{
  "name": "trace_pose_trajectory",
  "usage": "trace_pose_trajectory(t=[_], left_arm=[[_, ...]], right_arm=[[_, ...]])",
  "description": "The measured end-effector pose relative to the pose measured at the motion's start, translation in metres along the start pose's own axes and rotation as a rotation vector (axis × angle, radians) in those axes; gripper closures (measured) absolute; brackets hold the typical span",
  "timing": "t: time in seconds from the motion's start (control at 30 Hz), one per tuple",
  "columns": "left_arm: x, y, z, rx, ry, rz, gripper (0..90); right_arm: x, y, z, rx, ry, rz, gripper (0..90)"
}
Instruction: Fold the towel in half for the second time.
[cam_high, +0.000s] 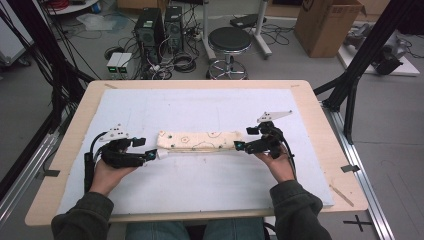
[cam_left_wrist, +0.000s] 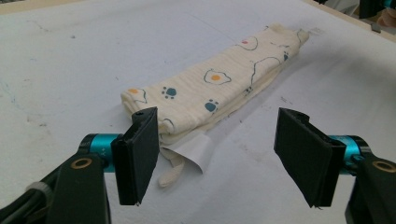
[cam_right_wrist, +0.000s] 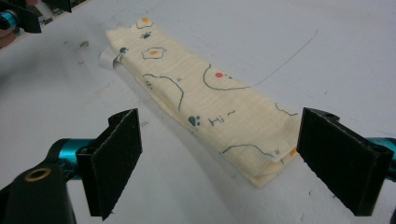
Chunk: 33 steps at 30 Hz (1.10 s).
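Black fingers (cam_left_wrist: 140, 158) of the left gripper (cam_left_wrist: 219, 158) stand spread wide with nothing pinched between them; the near end of the folded cloth (cam_left_wrist: 210, 91) lies just ahead of the left-hand finger in the left gripper view, close behind its tip, and a small white tag (cam_left_wrist: 194, 151) pokes out from under that end into the gap. On the right gripper (cam_right_wrist: 233, 163) the fingers (cam_right_wrist: 116, 163) are spread as well, and the other end of the cloth (cam_right_wrist: 210, 107) reaches into the gap between them, nearer the right-hand finger, without either pad pressing on it. Cream fabric printed with fried eggs and paw marks, folded into a long narrow strip, lies flat on the white mat (cam_high: 200, 180) that covers the wooden bench (cam_high: 320, 120). From the high view the cloth (cam_high: 200, 141) runs left to right across the middle of the mat, with the left gripper (cam_high: 150, 154) at one end and the right gripper (cam_high: 242, 145) at the other, each held in a hand (cam_high: 107, 172) coming from the near edge
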<state>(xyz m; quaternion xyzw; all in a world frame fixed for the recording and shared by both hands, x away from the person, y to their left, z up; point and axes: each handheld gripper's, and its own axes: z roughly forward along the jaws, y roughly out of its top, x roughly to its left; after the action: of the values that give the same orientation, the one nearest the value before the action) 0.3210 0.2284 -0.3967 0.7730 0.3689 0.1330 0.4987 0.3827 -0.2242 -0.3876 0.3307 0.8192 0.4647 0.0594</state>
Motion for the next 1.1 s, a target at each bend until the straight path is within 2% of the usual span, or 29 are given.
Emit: trace_pose_trajectory(t=[0.6,0.8,1.1], left_arm=[[-0.009,-0.006,-0.008,0.007,0.002,0.016,29.8],[-0.014,-0.008,-0.009,0.023,0.005,0.033,29.0],[-0.018,-0.013,-0.012,0.025,0.013,0.032,28.2]], right_arm=[[0.006,-0.012,-0.005,-0.007,0.002,-0.004,13.2],[0.007,-0.017,-0.009,-0.004,-0.002,-0.008,12.8],[0.009,-0.028,-0.017,-0.003,-0.012,-0.005,12.7]])
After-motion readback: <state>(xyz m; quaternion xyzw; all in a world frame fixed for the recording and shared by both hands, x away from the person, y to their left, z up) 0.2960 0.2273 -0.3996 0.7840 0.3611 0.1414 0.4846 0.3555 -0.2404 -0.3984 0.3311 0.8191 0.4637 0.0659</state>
